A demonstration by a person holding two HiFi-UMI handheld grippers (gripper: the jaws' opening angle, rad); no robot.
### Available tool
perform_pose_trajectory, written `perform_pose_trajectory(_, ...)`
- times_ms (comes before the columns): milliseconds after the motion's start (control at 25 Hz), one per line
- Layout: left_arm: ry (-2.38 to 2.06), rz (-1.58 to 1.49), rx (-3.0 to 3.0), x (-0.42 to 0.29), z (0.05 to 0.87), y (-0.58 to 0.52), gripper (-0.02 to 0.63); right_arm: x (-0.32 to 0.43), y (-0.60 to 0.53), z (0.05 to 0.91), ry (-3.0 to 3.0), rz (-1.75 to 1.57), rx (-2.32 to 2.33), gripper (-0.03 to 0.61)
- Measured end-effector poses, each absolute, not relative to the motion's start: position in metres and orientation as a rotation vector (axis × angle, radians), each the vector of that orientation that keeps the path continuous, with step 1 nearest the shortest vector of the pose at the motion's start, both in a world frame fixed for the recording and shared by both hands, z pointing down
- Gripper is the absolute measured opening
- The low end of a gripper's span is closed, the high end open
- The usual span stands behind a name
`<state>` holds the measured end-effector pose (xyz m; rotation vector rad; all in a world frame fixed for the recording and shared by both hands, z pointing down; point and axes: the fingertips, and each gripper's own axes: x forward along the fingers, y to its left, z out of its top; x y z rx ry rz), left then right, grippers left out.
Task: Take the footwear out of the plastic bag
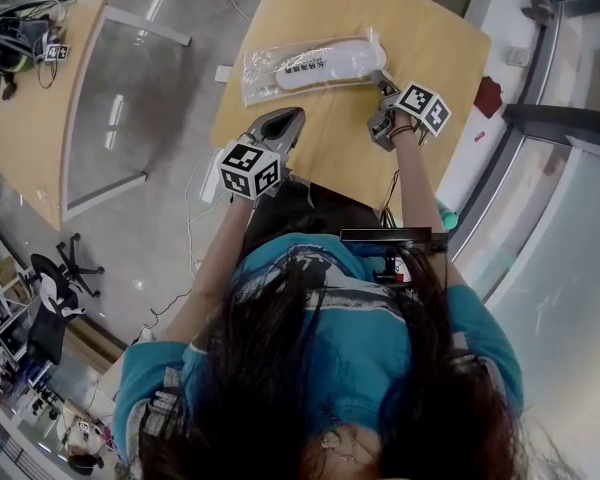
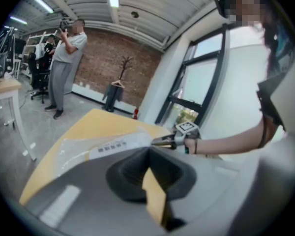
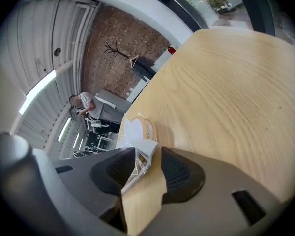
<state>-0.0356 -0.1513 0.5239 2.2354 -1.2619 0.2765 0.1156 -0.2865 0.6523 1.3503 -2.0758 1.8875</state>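
Looking down in the head view: the table carries the plastic bag, lying flat across the far half, with the white footwear still inside it. The left tongs sit near the table's front edge, short of the bag and clear of it. The right tongs are at the bag's right end.

Left gripper view: the left tongs are closed tip to tip, nothing in them, only a wedge of table showing below the tips. The bag lies just ahead, with the footwear a white strip with a printed label on it. The right tongs point at the bag's far end. A person stands well back on the floor.

Right gripper view: the right tongs stand apart. A crumpled corner of the bag lies in the gap, close against the left pad and clear of the right one, so no squeeze on it. Beyond the tips sits a white shape with a tan rim, probably the footwear's end; the wide-angle view is too distorted to be sure. Bare table fills the rest.
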Motion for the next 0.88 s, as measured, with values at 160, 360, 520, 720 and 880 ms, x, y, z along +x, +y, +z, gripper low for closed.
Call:
perform_pose_trajectory(160,-1.276,0.274,2.233,-0.039,0.523,-0.15,0.002,0.112,-0.289,0.656,-2.035,2.094,1.321,0.11)
perform_pose_trajectory(360,-1.258,0.254,2.239,-0.046,0.521,-0.147,0.002,0.107,-0.278,0.647,-2.005,2.148,1.354,0.074)
perform_pose_trajectory(520,-1.198,0.221,2.245,-0.049,0.523,-0.144,0.002,0.094,-0.254,0.635,-1.977,2.212,1.394,0.06)
perform_pose_trajectory(720,-1.066,0.235,2.262,-0.042,0.532,-0.14,0.002,0.091,-0.221,0.622,-1.954,2.297,1.456,0.054)
perform_pose_trajectory(880,-0.902,0.218,2.194,-0.043,0.546,-0.125,0.058,0.082,-0.197,0.609,-1.935,2.392,1.512,0.049)
